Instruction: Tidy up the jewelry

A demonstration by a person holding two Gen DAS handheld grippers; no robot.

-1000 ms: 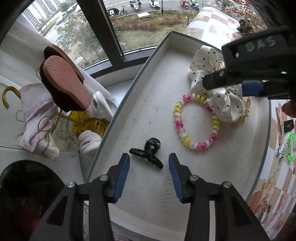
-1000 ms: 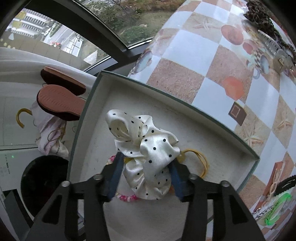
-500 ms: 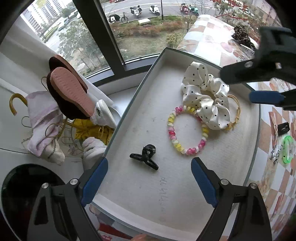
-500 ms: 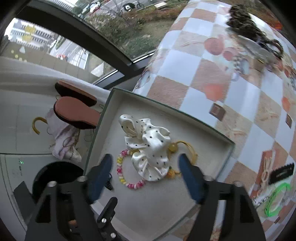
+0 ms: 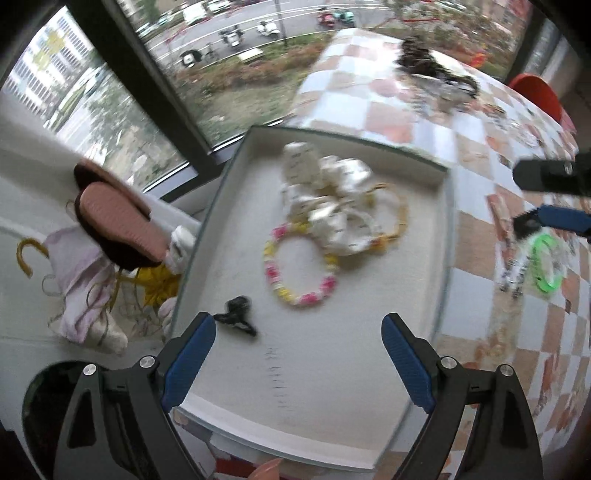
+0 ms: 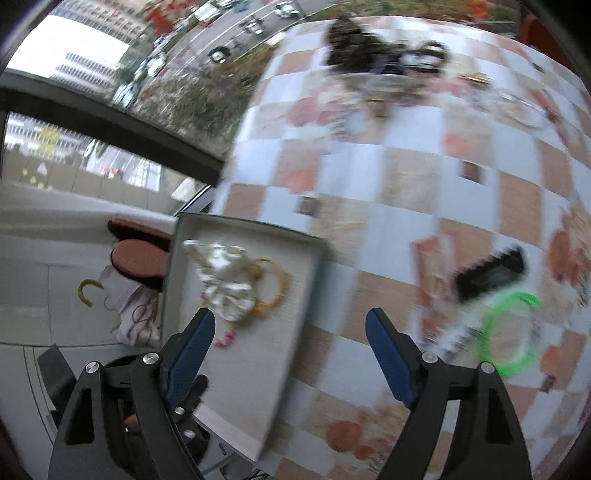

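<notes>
In the shallow white tray (image 5: 236,173) lie the polka-dot scrunchie (image 5: 328,206), a pink-and-yellow bead bracelet (image 5: 299,266) and a black claw clip (image 5: 236,317). The left gripper (image 5: 299,365) hangs above it, jaws wide and empty. The right gripper (image 6: 291,354), jaws opening with nothing between them, is over the checkered tablecloth (image 6: 406,192) near a green ring (image 6: 509,332).

A dark-framed window (image 5: 122,85) fills the upper left of the frame — daylight, a street with parked scooters (image 5: 266,27) outside. A checkered tablecloth (image 6: 406,177) covers the table — white sill (image 5: 22,155) at left.
</notes>
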